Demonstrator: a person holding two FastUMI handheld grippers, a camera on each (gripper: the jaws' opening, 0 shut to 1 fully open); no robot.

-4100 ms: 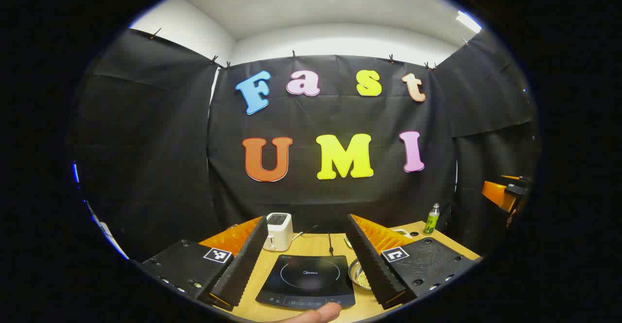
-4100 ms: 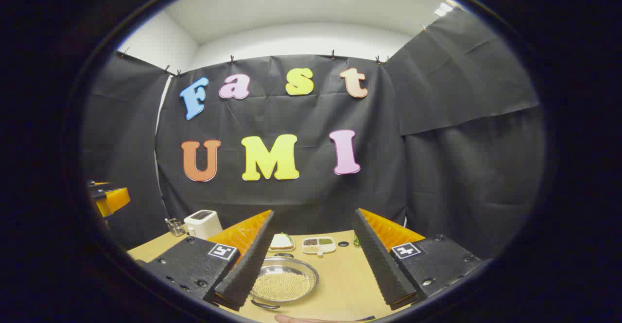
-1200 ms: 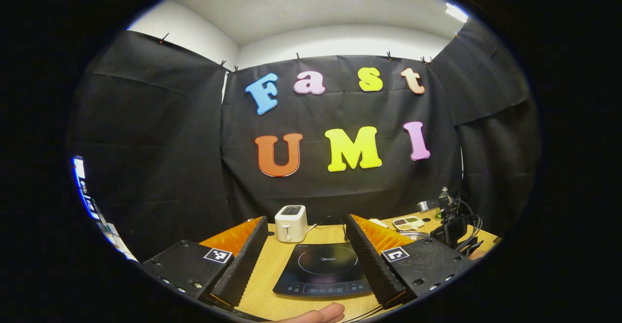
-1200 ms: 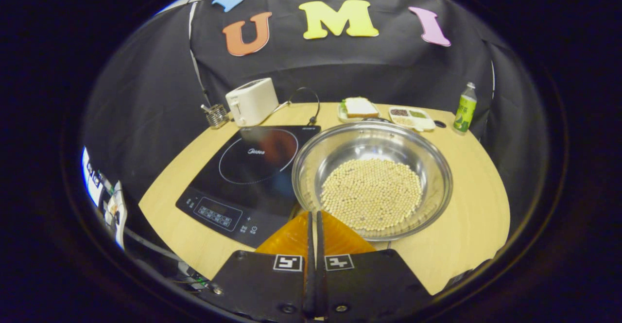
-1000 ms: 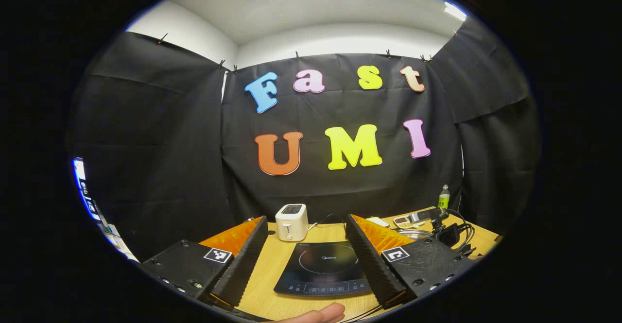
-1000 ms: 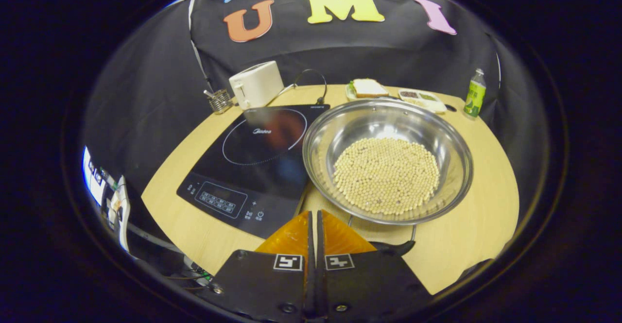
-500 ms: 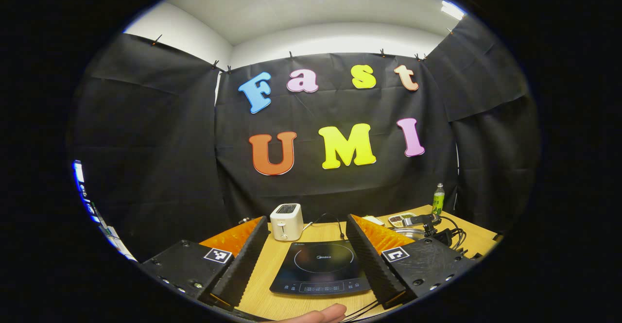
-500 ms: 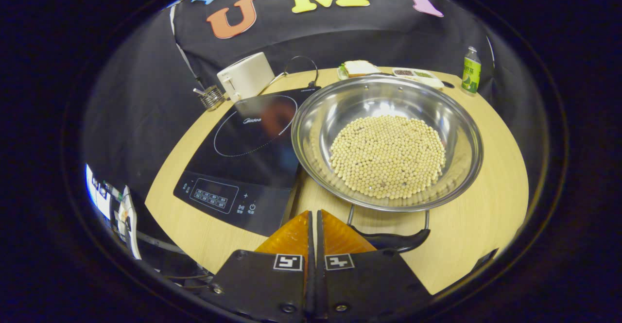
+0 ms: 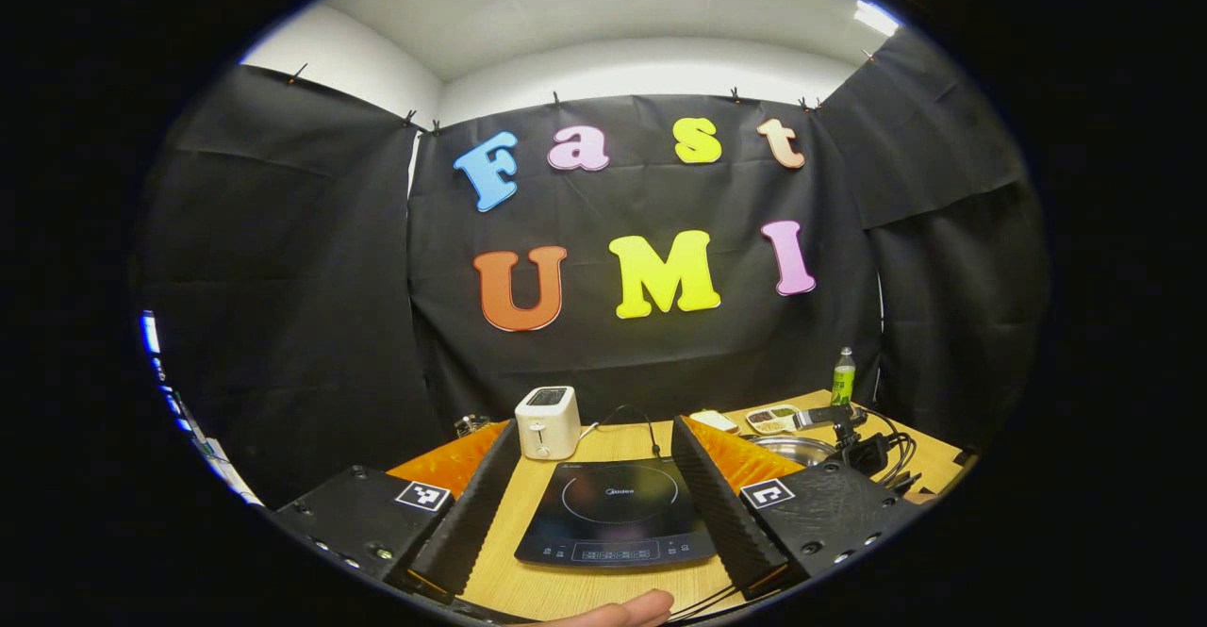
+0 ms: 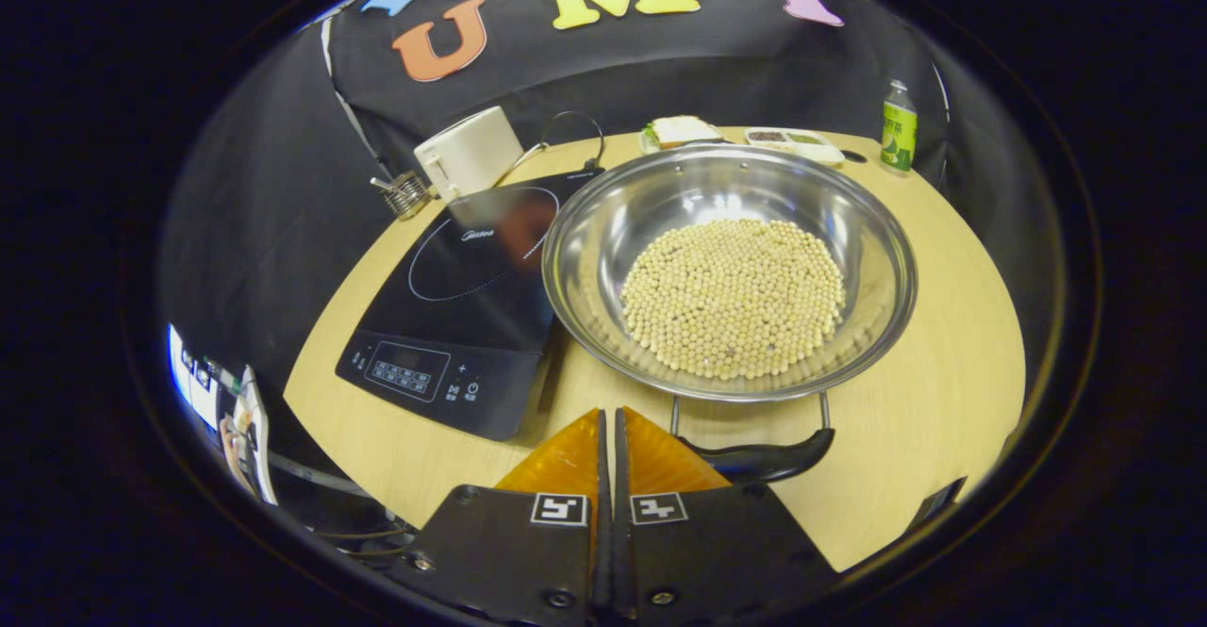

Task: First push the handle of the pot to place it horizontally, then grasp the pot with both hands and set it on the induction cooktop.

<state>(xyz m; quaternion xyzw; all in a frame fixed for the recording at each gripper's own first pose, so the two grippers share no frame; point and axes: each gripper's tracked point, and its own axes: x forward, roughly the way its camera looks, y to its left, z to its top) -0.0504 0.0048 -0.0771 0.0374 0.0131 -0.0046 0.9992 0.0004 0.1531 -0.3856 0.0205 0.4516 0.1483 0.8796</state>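
A: Right tongs point(image 10: 608, 420) are sitting pressed together, empty, just beside the near handle point(image 10: 754, 462) of the pot point(image 10: 728, 273). Left tongs point(image 9: 596, 486) are hanging spread wide over the cooktop point(image 9: 618, 514), holding nothing.

B: Where is the pot standing?

A: It is resting on the table point(image 10: 952, 344), its left rim just beside or slightly overlapping the cooktop point(image 10: 467, 297), not centred on the ring.

B: What is likely to fail?

A: Closed tips are probably sliding off a thin, rounded handle if the push is angled. A hard shove is likely turning the whole pot and shifting the beans point(image 10: 734, 297). Lifting unevenly with two tongs is risking a spill.

B: What is crowding the path?

A: Nothing is lying on the ring. Behind it are standing a toaster point(image 10: 469, 163) with its cord point(image 10: 566, 127), a wire holder point(image 10: 405, 193), a sandwich plate point(image 10: 679, 130), a snack tray point(image 10: 792, 141) and a bottle point(image 10: 898, 127), all well apart from the handle.
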